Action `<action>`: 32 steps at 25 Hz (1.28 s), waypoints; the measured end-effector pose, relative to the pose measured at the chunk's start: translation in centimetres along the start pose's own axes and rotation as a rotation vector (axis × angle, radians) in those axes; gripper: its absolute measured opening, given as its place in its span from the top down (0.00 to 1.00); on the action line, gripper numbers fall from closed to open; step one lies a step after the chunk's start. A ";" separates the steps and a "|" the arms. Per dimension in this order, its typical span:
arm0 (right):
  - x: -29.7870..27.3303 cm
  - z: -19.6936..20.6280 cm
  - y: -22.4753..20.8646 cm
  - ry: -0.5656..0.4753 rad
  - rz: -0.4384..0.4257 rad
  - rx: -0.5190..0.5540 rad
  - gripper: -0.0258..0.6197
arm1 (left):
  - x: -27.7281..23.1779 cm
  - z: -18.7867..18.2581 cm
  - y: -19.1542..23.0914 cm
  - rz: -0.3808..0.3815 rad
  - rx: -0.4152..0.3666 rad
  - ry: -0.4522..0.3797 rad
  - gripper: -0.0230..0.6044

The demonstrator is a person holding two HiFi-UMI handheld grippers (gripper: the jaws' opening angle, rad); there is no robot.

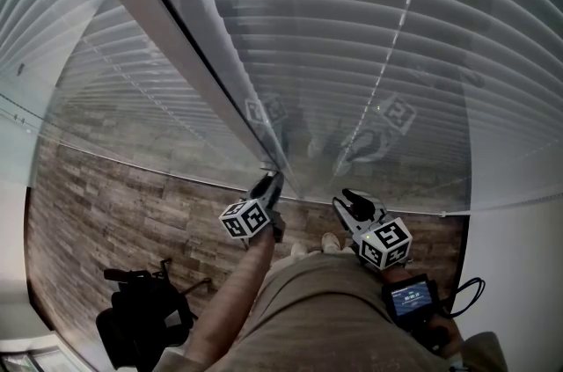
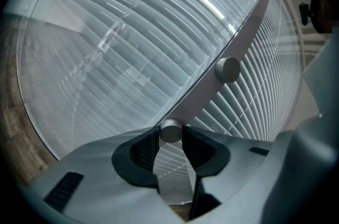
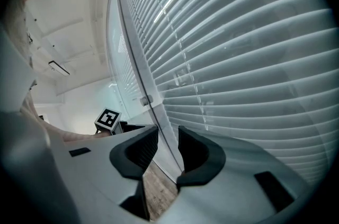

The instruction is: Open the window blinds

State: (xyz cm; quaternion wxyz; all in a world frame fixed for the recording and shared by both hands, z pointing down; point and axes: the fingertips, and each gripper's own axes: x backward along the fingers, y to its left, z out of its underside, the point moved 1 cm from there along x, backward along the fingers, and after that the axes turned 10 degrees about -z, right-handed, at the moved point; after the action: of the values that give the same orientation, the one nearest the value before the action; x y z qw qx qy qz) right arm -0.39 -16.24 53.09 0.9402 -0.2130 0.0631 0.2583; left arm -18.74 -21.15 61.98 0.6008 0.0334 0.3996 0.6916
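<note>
White slatted blinds [image 1: 352, 54] hang behind glass on both sides of a grey upright frame post [image 1: 167, 36]. In the left gripper view two round grey knobs sit on that post [image 2: 249, 27]: a lower knob [image 2: 170, 130] and a higher one [image 2: 228, 69]. My left gripper [image 2: 170, 137] is shut on the lower knob, with a pad pressing on each side of it. In the head view the left gripper [image 1: 271, 183] reaches the post's foot. My right gripper [image 1: 349, 200] hangs just to its right, close to the glass. Its jaws [image 3: 168, 143] are open and hold nothing.
A wood-plank floor [image 1: 114, 203] runs along the foot of the glass. A black bag with a stand [image 1: 141, 317] sits on the floor at the lower left. A small device with a lit screen [image 1: 411, 300] hangs at the person's right side.
</note>
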 end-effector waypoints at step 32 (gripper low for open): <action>0.1 0.1 -0.7 0.009 -0.010 -0.004 0.77 | -0.1 -0.1 -0.1 0.155 0.379 0.032 0.74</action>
State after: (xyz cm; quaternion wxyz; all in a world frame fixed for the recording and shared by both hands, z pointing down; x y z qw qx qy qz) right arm 0.04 -16.70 53.37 0.9408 -0.2162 0.0659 0.2526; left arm -18.70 -21.34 61.89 0.5223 0.1655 0.5283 0.6486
